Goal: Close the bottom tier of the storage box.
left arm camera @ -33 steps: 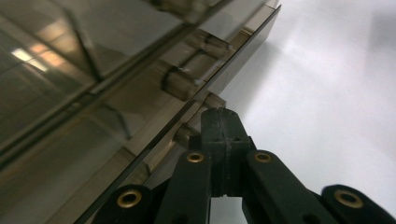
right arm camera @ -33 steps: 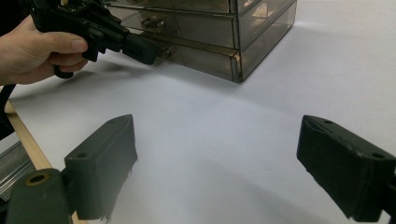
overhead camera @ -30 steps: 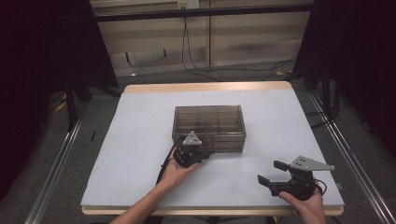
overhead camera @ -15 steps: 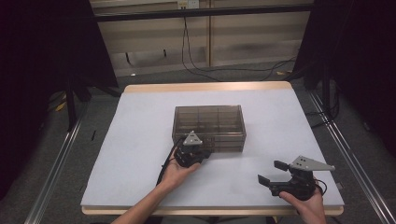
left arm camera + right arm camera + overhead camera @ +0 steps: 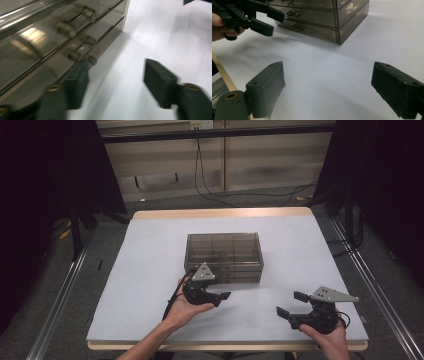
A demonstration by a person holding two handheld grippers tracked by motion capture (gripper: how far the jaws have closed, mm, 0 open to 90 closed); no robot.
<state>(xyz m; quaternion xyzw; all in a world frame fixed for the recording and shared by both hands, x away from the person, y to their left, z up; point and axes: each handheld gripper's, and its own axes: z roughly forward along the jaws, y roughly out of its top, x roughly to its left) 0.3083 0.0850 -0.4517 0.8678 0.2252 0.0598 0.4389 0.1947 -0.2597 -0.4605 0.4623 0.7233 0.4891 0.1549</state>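
- My left gripper (image 5: 220, 296) sits just in front of the smoky drawer box (image 5: 224, 251) mid-table; its jaws have just been opening, parted wide with nothing between them, one beside a lower drawer handle (image 5: 82, 51).
- My right gripper (image 5: 290, 304) rests near the table's front edge, jaws spread wide, gripping nothing.

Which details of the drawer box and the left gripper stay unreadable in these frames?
- Drawer box: contents, high view, hidden by smoky walls.
- Drawer handles: left gripper view, motion-blurred.
- Left gripper: jaws have just been opening, nothing between them; whether one pad touches the box is lost in blur.
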